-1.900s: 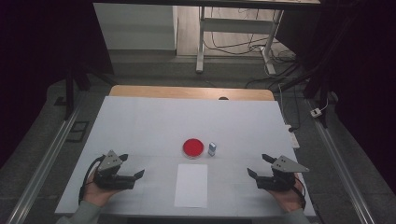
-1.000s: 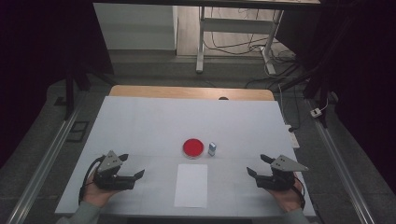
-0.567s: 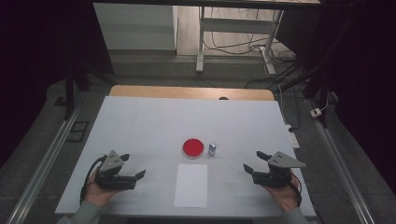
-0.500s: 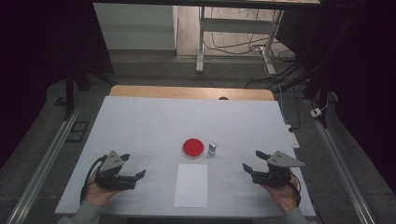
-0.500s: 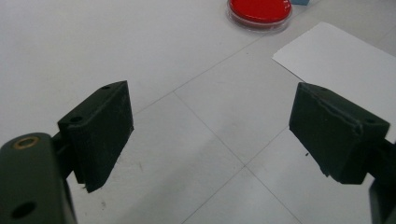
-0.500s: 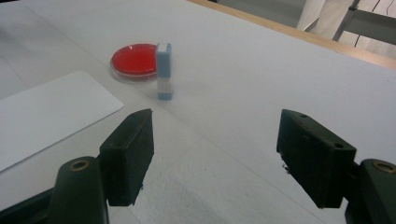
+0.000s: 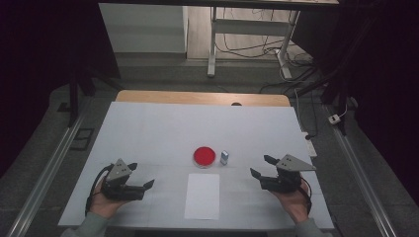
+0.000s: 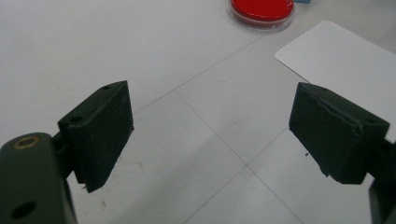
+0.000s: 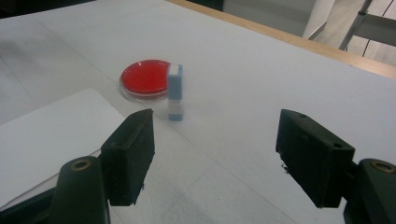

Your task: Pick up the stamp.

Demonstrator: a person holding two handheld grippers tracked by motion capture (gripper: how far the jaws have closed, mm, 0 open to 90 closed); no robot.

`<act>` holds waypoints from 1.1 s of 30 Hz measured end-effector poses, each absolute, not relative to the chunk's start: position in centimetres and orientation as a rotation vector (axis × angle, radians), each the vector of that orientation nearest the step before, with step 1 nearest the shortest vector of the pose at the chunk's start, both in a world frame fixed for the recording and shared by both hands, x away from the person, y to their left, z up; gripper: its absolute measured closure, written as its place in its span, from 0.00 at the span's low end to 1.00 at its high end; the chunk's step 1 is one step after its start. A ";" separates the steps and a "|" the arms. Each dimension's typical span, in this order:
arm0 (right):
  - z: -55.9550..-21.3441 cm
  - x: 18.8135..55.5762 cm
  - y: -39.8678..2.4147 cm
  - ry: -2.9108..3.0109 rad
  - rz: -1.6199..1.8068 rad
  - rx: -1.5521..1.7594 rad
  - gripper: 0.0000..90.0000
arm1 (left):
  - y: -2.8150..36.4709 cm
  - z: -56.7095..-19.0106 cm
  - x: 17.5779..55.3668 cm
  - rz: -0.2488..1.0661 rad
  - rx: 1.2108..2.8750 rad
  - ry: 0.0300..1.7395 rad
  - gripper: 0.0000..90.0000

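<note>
Jaws: both pairs stand spread wide, with nothing between them.

High view. The left gripper (image 7: 140,183) rests low at the near left of the table (image 7: 148,128), held in a hand (image 7: 101,203). The right gripper (image 7: 261,167) sits at the near right, angled toward the centre. A red dish (image 7: 204,156) lies mid-table, with a small blue-and-white stamp (image 7: 225,157) standing upright just beside it on its right. A white sheet (image 7: 202,195) lies flat near the front edge, between the two grippers, apart from both.

Left gripper view. The jaws frame bare table. The dish (image 8: 262,10) is at the top edge, the sheet (image 8: 343,65) at the right, both well ahead of the pads.

Right gripper view. The stamp (image 9: 174,92) stands ahead of the gap, nearer the left jaw, just in front of the dish (image 9: 146,77). The sheet (image 9: 51,135) lies to the left.

Progress, judged: nothing is gripped or displaced, so the work is at its start. The right gripper appears lined up on the stamp; approach, closure and everything after remain to be done.
</note>
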State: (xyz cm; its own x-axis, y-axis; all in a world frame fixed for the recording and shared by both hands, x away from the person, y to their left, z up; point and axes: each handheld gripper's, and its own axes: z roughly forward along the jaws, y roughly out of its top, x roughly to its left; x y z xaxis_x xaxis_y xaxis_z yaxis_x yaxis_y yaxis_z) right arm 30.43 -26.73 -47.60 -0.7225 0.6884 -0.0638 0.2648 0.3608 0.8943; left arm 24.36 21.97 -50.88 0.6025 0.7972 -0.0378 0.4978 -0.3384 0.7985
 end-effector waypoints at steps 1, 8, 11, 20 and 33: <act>-47.6 30.5 -26.6 2.200 1.322 0.826 0.31 | 22.0 -50.9 24.4 0.464 2.011 1.023 0.15; -47.4 30.8 -25.5 2.211 1.328 0.810 0.31 | 22.0 -51.0 24.4 0.465 2.014 1.027 0.15; -47.2 31.0 -25.0 2.215 1.330 0.812 0.31 | 22.0 -51.0 24.4 0.464 2.015 1.028 0.15; -46.8 31.8 -23.4 2.232 1.329 0.795 0.32 | 21.9 -51.1 24.5 0.464 2.019 1.030 0.15; -46.2 33.7 -20.6 2.290 1.309 0.787 0.33 | 22.0 -51.1 24.6 0.463 2.018 1.034 0.15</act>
State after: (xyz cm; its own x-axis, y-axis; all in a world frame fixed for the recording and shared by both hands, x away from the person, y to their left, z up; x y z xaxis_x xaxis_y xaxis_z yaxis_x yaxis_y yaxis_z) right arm 33.72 -20.62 -46.25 -0.7680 0.6382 -0.0540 0.2775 0.4076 0.8700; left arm 24.63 22.02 -51.06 0.5982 0.8005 -0.0365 0.5062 -0.3422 0.7916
